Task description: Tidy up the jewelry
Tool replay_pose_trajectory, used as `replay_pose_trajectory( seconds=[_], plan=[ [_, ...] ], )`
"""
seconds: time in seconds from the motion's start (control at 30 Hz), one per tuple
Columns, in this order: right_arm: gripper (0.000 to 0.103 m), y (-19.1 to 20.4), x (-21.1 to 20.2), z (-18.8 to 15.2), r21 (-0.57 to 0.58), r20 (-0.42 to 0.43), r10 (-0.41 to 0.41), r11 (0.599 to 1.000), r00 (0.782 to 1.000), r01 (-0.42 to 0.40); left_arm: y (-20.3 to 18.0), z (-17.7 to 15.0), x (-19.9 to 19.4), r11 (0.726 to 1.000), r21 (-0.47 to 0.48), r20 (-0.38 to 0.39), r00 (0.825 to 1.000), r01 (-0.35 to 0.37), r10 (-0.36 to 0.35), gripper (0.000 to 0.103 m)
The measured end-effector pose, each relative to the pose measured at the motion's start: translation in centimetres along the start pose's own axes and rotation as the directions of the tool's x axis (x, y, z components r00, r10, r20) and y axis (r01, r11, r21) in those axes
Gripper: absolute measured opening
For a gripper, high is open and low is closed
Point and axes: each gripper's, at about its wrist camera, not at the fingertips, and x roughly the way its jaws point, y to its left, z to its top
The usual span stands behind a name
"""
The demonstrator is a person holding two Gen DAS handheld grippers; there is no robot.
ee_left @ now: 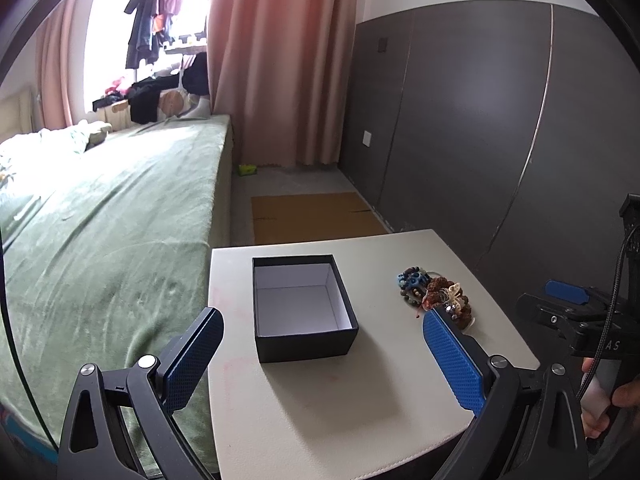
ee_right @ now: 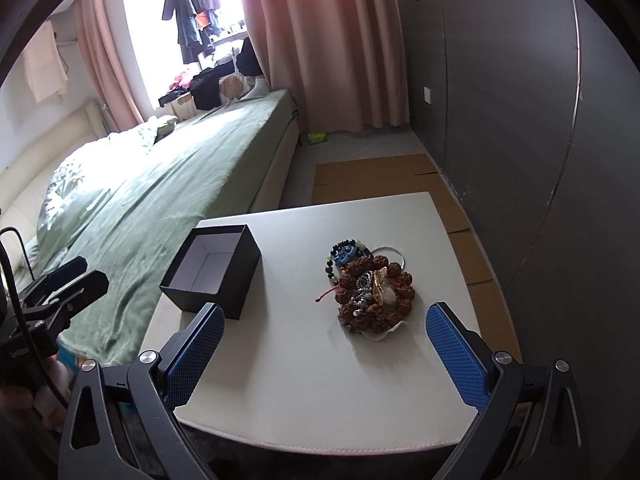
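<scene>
An empty black box [ee_left: 304, 308] with a white lining stands open on the white table [ee_left: 320, 408]; in the right wrist view the box [ee_right: 212, 270] sits at the table's left. A pile of jewelry [ee_right: 370, 288], brown bead bracelets with blue and green beads and a metal ring, lies right of it; the pile [ee_left: 434, 294] also shows in the left wrist view. My left gripper [ee_left: 320, 354] hovers open in front of the box. My right gripper [ee_right: 326, 346] is open, held above the table just short of the pile. Neither holds anything.
A bed with a green cover [ee_left: 104, 220] runs along the table's left side. Dark wall panels [ee_left: 480, 120] stand to the right. Flattened cardboard [ee_right: 372, 180] lies on the floor beyond the table, with pink curtains [ee_left: 280, 60] behind. A hand [ee_left: 600, 404] grips the right tool.
</scene>
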Motion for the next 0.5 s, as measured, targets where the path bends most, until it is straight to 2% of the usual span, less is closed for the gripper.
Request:
replay_pose_trajectory(
  seconds=[0.5],
  plan=[
    [0.102,-0.03,-0.41,0.10,-0.006,0.006,-0.028,1.000,1.000,0.028,-0.15,0.05,0.13,1.000,0.011,-0.006,1.000,-0.001,0.001,0.100]
  ],
)
